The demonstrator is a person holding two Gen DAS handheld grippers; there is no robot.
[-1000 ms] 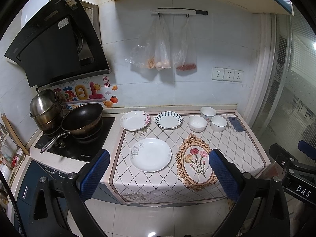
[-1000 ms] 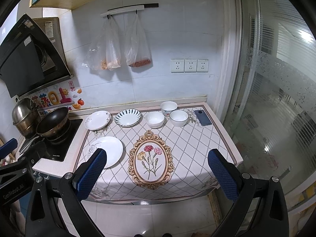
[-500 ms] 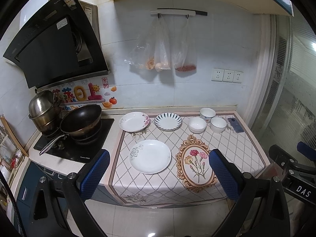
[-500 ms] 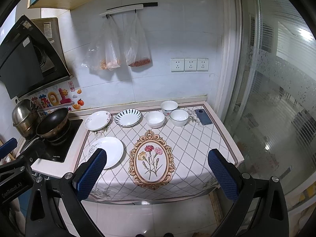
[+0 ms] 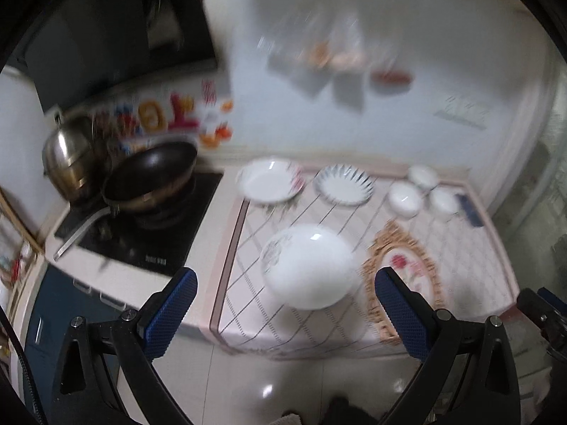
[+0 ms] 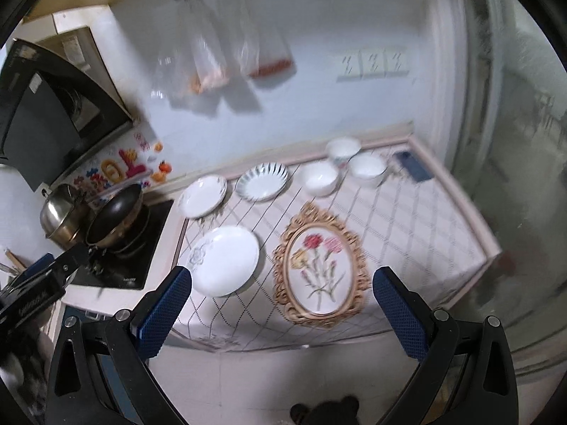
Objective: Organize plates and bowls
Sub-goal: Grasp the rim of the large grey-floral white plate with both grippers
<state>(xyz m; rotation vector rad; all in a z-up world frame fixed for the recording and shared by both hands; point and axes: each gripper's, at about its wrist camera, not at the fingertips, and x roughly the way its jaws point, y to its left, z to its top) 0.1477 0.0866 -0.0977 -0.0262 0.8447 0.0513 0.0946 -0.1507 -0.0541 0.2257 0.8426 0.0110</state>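
A large white plate (image 5: 309, 265) (image 6: 226, 259) lies near the counter's front. Behind it sit a flower-rimmed plate (image 5: 269, 185) (image 6: 202, 197) and a blue-striped plate (image 5: 343, 184) (image 6: 262, 180). Three white bowls (image 5: 405, 198) (image 6: 320, 177) stand at the back right. My left gripper (image 5: 285, 313) is open and empty, in front of the counter edge below the large plate. My right gripper (image 6: 281, 310) is open and empty, in front of the counter. Both views are blurred by motion.
A black wok (image 5: 152, 173) and a steel pot (image 5: 71, 157) sit on the cooktop (image 5: 141, 233) at the left. A phone (image 6: 413, 166) lies at the back right. Plastic bags (image 6: 226, 56) hang on the wall. A glass door (image 6: 514, 177) is on the right.
Both grippers have moved forward and down toward the counter; the plates look larger and nearer. The views tilted and blurred. Nothing on the counter has moved.
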